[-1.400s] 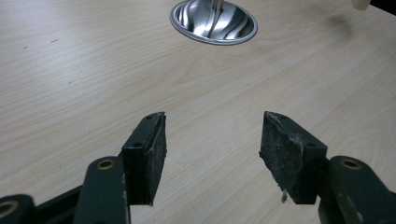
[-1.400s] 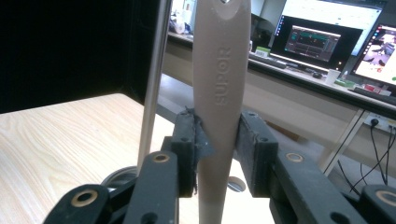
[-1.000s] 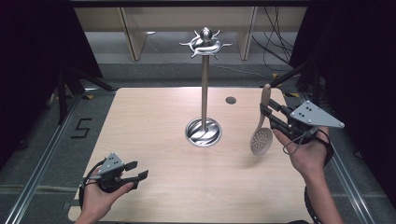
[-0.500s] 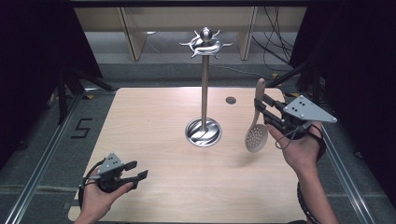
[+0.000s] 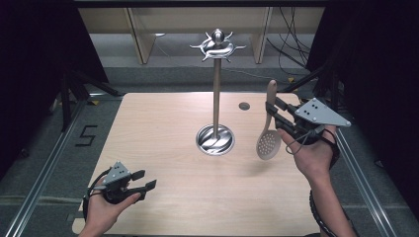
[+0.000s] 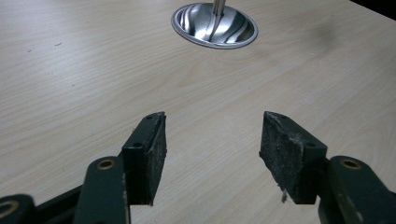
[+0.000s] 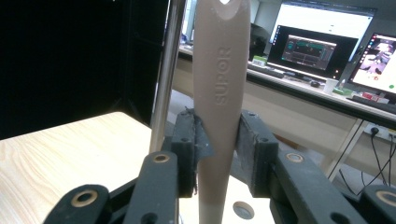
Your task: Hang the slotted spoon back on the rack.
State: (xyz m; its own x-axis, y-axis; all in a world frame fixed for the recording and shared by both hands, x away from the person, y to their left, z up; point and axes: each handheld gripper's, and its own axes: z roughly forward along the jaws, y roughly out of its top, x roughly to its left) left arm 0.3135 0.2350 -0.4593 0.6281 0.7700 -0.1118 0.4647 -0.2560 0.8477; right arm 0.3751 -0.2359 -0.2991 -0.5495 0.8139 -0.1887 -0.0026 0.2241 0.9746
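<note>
A beige slotted spoon point(image 5: 270, 130) hangs upright above the table's right side, bowl down, with my right gripper point(image 5: 273, 116) shut on its handle. In the right gripper view the handle point(image 7: 219, 84), marked SUPOR, is clamped between the two pads. A steel utensil stand with a round base point(image 5: 215, 139), a tall pole point(image 5: 216, 94) and a hooked top point(image 5: 216, 48) rises at the table's centre, left of the spoon. My left gripper point(image 5: 144, 180) rests open near the front left edge. Its jaws point(image 6: 212, 149) hold nothing, and the stand's base point(image 6: 215, 25) lies ahead.
The wooden table point(image 5: 163, 128) has a small round hole point(image 5: 243, 105) at its back right. Metal rails run along both sides of the table. Monitors point(image 7: 322, 44) on a desk stand beyond the table in the right gripper view.
My right gripper has carried the spoon a little to the left and up, closer to the stand's pole. The left gripper has stayed where it was.
</note>
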